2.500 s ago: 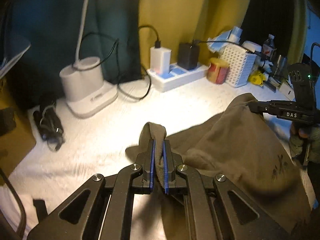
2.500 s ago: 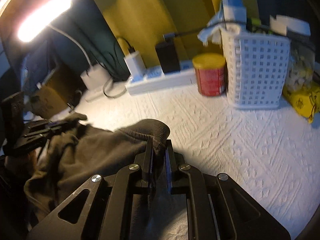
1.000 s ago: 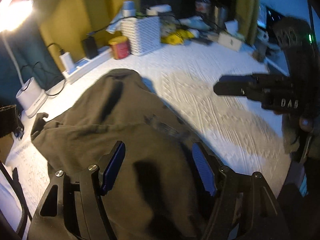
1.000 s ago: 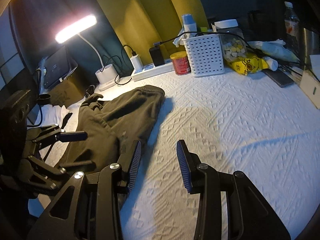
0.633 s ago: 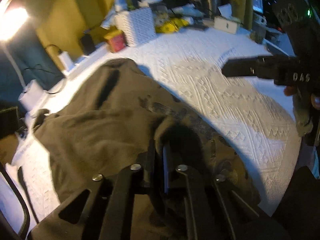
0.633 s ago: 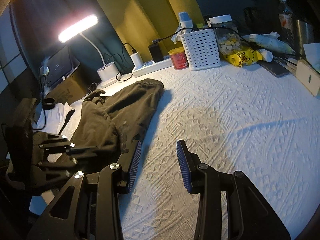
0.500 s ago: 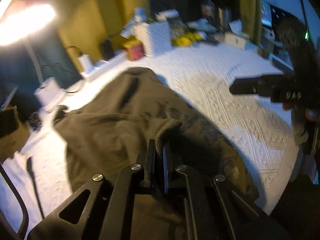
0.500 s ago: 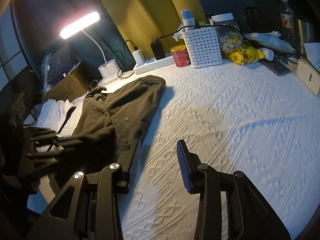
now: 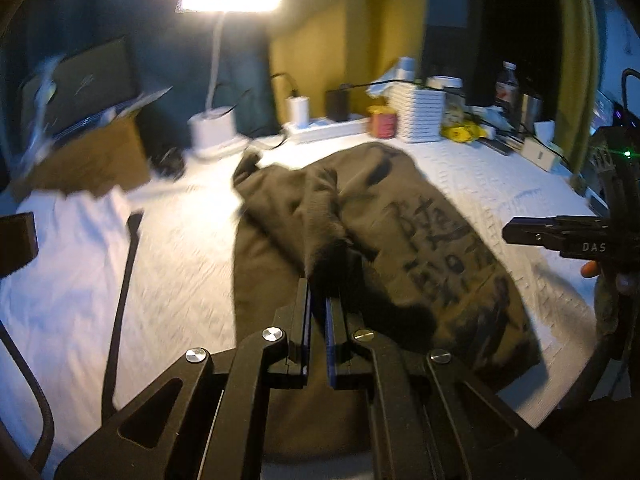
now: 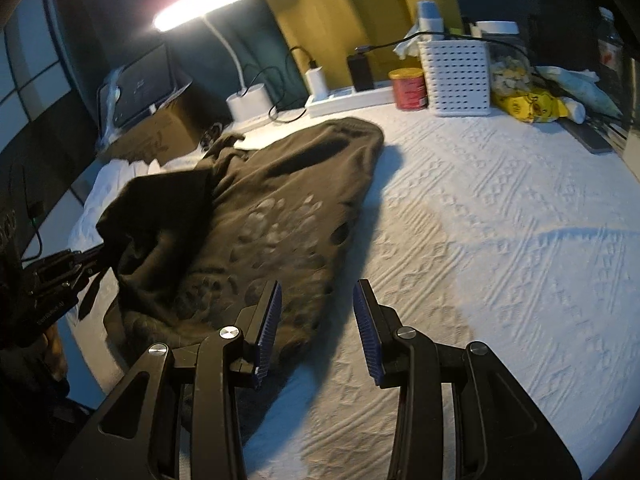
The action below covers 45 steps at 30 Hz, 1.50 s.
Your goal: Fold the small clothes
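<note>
White textured bedspread (image 10: 500, 208) under a lit desk lamp (image 10: 200, 0). Left gripper (image 9: 316, 300): jaws pressed together, pinching a raised fold of the olive garment (image 9: 400, 220), which lies on the spread's left part. Right gripper (image 10: 316, 312): jaws spread, empty, just beside the garment's edge. Basket (image 10: 458, 76) and red can (image 10: 408, 88) at the far end.

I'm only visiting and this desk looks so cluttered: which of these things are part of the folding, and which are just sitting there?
Part of the job:
olive sweatshirt
left gripper, pinching its fabric
right gripper, open

Just lying about:
desk lamp
power strip
red can
white basket
cardboard box
</note>
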Each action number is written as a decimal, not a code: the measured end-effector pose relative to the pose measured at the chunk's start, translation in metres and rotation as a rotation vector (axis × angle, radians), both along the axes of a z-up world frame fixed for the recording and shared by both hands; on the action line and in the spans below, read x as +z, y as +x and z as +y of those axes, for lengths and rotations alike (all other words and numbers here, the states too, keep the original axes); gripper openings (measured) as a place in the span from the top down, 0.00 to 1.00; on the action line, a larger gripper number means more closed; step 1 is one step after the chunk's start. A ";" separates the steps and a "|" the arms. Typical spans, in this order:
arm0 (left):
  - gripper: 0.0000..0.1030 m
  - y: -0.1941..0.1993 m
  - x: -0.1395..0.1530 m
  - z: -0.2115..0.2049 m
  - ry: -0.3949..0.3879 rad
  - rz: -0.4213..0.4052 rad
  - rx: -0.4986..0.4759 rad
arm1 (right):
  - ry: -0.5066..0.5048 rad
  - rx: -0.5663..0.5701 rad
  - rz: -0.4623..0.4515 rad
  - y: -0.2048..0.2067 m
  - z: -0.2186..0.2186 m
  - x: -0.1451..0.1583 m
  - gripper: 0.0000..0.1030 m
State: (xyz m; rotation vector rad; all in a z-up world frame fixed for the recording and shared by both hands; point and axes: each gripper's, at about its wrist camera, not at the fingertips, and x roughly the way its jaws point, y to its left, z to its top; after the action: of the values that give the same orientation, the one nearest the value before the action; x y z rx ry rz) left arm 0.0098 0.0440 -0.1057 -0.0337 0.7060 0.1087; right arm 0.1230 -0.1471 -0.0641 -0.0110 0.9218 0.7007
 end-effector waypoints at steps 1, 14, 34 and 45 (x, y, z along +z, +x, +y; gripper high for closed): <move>0.96 -0.003 -0.003 0.002 -0.012 0.003 0.012 | -0.008 0.007 0.003 -0.002 0.003 -0.001 0.61; 0.95 -0.045 -0.005 0.023 -0.135 0.054 0.052 | -0.036 0.047 0.042 -0.018 0.021 -0.016 0.61; 0.73 0.022 -0.029 0.030 -0.251 0.194 -0.211 | 0.003 0.030 0.074 -0.040 0.003 -0.018 0.61; 0.97 -0.009 0.009 0.058 -0.225 0.064 -0.107 | -0.047 0.063 0.066 -0.061 0.010 -0.028 0.62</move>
State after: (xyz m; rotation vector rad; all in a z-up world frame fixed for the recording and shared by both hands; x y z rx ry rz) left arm 0.0012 0.1015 -0.0969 -0.2083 0.7796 -0.0727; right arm 0.0619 -0.1366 -0.0921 -0.0589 1.0042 0.7411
